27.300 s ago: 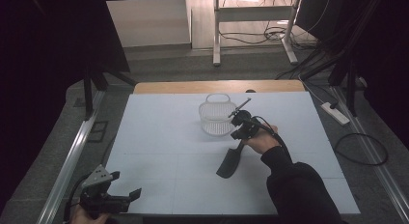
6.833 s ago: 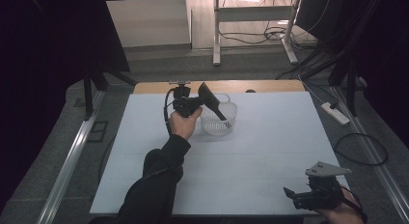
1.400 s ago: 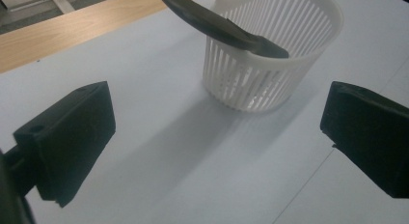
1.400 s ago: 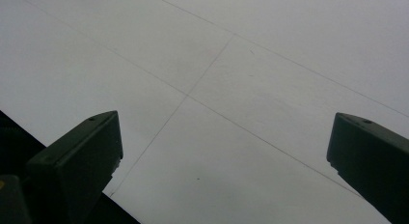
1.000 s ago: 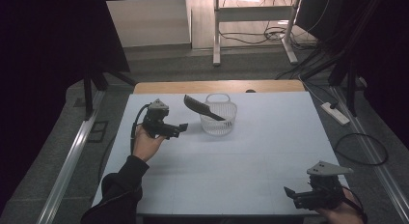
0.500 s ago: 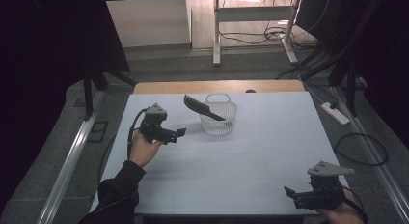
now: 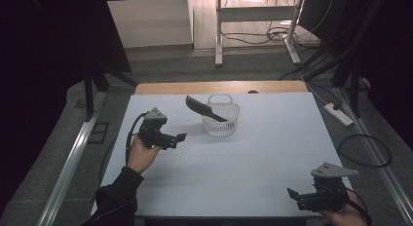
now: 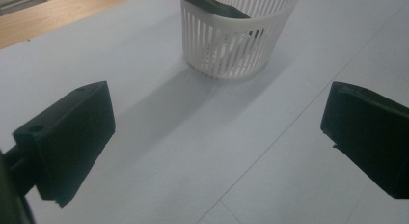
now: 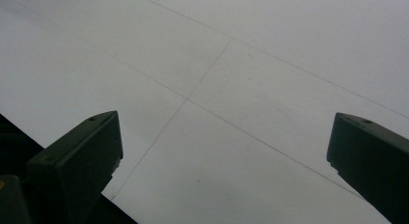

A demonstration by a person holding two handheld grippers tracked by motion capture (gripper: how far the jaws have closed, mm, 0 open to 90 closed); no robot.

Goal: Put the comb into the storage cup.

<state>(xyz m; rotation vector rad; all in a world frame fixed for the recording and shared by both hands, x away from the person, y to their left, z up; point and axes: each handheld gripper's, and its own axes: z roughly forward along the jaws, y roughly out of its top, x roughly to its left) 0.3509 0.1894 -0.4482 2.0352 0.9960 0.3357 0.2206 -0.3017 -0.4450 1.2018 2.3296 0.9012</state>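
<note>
Left gripper [image 8: 217, 137] jaws wide apart above the white table [image 8: 144, 151], facing a white slatted plastic basket [image 8: 231, 45] holding a black brush [image 8: 212, 4].

Brush [image 7: 204, 109] in basket [image 7: 221, 121], mid-table [image 7: 272, 153]

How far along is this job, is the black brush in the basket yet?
Done: the black brush leans in the white basket, its handle end inside and its head sticking out over the rim. In hand: nothing; the left claw is open beside the basket, the right claw open near the table's front edge. Nothing obvious is left.

left gripper [image 7: 181, 137] drawn back from basket [image 7: 221, 120], empty
</note>
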